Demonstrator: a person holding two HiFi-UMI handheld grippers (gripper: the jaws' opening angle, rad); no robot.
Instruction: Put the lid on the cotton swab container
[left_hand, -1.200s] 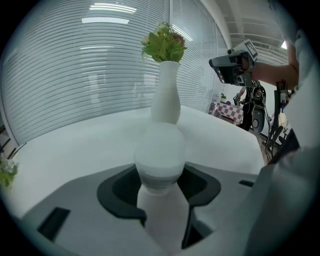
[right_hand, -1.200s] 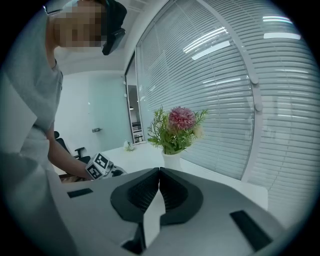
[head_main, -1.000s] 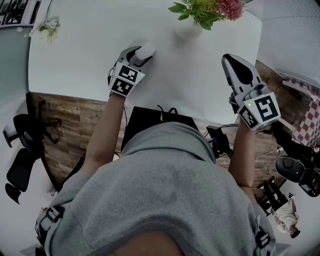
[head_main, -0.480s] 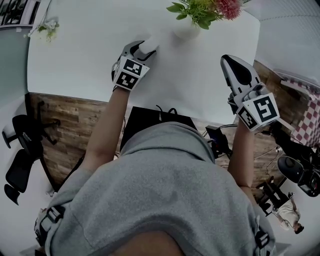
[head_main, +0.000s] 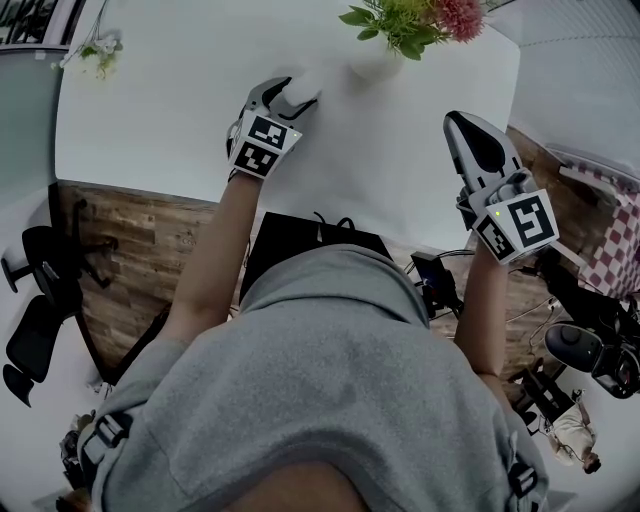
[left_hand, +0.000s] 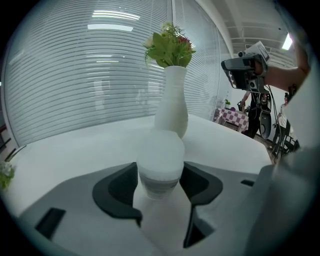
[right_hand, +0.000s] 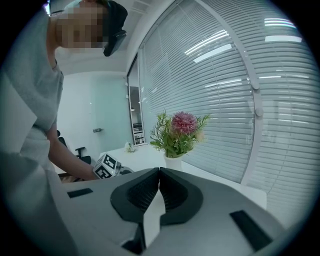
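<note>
The cotton swab container (left_hand: 160, 167) is a small clear tub with a white lid (left_hand: 160, 147) on top. It stands upright on the white table (head_main: 170, 110), just in front of a white vase (left_hand: 171, 105). My left gripper (left_hand: 160, 175) straddles it. Its jaws have just been opening, and the dark pads (left_hand: 196, 182) stand a little off the container's sides. In the head view the left gripper (head_main: 292, 92) reaches toward the vase (head_main: 375, 62). My right gripper (head_main: 455, 125) hangs over the table's right part, shut and empty, and in the right gripper view (right_hand: 159, 172) its pads meet.
The vase holds green leaves and a pink flower (head_main: 455, 15). A small sprig of flowers (head_main: 95, 50) lies at the table's far left. The table's near edge meets a wood floor (head_main: 130, 230). Window blinds (left_hand: 75, 75) run behind the table.
The left gripper has shifted slightly further toward the vase and its jaws have spread away from the container. The right gripper has not moved.
</note>
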